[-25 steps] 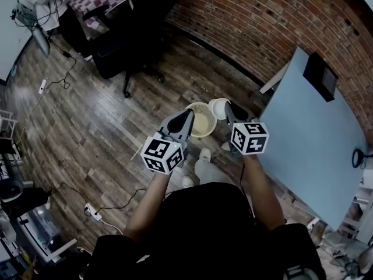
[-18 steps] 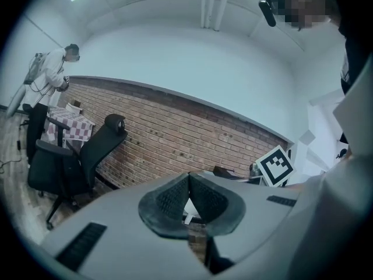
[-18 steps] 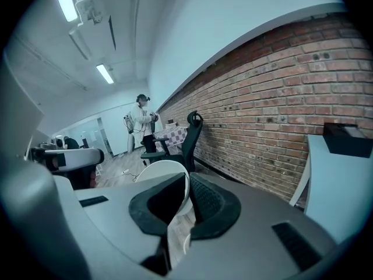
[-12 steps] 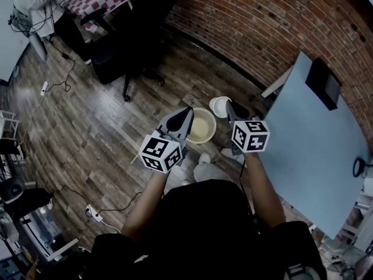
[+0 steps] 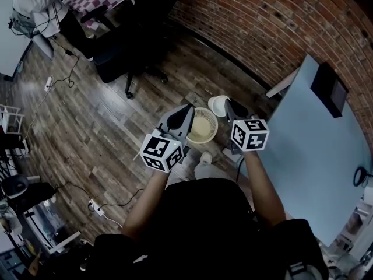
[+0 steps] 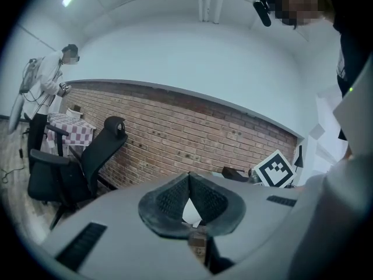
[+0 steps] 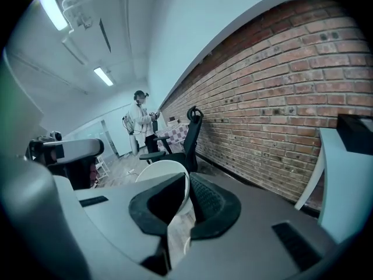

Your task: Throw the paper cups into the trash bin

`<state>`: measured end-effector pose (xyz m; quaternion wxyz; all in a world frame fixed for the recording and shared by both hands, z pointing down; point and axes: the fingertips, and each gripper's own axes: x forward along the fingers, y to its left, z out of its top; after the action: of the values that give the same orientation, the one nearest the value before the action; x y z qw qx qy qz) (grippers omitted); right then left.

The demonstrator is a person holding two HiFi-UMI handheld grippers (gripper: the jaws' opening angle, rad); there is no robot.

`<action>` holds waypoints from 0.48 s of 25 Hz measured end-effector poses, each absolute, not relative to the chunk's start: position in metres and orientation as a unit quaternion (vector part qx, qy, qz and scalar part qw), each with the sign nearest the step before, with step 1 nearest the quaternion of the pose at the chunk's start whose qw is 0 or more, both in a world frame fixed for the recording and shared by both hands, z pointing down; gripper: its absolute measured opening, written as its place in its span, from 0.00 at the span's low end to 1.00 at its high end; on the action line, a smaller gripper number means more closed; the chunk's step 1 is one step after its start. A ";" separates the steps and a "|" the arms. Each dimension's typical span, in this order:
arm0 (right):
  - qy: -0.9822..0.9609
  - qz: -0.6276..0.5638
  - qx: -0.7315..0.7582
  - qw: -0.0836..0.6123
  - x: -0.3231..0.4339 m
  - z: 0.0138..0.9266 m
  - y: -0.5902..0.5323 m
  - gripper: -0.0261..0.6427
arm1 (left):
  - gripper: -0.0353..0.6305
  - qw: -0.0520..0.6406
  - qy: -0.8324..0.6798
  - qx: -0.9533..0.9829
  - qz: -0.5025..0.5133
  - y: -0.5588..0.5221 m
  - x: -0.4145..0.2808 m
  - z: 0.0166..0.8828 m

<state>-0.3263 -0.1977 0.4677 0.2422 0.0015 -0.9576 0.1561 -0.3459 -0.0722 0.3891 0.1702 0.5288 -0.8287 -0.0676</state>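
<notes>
The paper cup (image 5: 218, 105) is pinched by its wall in the right hand-held gripper (image 5: 230, 105), one jaw inside the rim and one outside, as is shown plainly in the right gripper view. It is held in the air above the floor (image 5: 116, 115), just past the rim of the trash bin (image 5: 204, 130) on the side toward the brick wall (image 5: 280, 28). The left hand-held gripper (image 5: 184, 114) is held at the bin's opposite rim, with its jaws pressed together at the tips and nothing evidently gripped.

For a clean drop, the cup should be brought nearer the middle of the opening before the jaws are spread (a light cup let go at the rim could well tip out onto the floor). The left hand-held gripper is best kept clear of the opening.

The bin is shown in neither gripper view, and its contents cannot be made out. The cup's height above it cannot be judged. A white patch behind the left jaws cannot be identified.
</notes>
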 end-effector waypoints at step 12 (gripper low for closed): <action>-0.951 0.170 0.009 0.259 -0.328 0.495 -0.208 0.08 | 0.07 0.195 -0.830 0.520 -0.049 -0.073 -0.354 0.412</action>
<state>-0.3280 -0.2081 0.4950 0.2590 0.0090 -0.9508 0.1696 -0.3538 -0.0735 0.4116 0.1948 0.5198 -0.8303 -0.0493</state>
